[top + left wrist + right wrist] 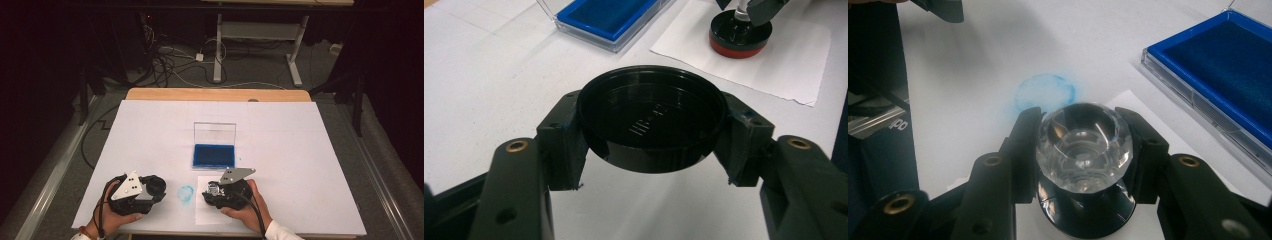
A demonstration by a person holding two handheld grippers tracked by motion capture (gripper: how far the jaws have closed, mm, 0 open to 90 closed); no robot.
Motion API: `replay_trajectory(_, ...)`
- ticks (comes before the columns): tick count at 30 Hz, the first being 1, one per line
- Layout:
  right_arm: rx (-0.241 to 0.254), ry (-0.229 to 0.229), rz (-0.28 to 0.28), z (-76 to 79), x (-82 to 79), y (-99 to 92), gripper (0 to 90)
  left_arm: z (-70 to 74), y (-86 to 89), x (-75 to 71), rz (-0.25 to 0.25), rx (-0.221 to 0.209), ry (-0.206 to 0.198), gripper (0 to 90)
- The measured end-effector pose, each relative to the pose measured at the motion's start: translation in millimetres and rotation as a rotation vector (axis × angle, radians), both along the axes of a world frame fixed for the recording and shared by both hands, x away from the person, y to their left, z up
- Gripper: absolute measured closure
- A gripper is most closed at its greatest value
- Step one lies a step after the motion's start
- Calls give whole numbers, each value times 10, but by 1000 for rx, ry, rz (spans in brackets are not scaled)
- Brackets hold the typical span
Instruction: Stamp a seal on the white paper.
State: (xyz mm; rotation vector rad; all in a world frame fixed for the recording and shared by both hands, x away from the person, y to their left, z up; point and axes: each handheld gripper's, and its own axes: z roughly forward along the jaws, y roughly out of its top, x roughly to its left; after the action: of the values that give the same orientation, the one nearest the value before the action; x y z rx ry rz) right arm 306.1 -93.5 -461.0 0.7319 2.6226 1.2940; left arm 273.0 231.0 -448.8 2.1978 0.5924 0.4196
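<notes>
Clear stamp knob (1083, 147) pinched between right gripper (1083, 150) jaws (base on paper (1148, 220)); left gripper (651, 127) jaws clamp black lid (651, 120).

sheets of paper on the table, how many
1: a small white sheet of paper lies on the table's white cover near the front edge, just in front of the blue ink pad, with the stamp standing on it. Others could be hidden under the hands.

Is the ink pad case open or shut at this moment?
Open. The ink pad shows its bare blue surface, and its clear lid stands upright behind it at the far edge.
</notes>
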Motion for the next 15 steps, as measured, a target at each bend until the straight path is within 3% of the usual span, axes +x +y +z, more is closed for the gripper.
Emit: replay_trajectory(15,6,8,10,-9,14,-12,571,8,10,3,2,4,-3,365)
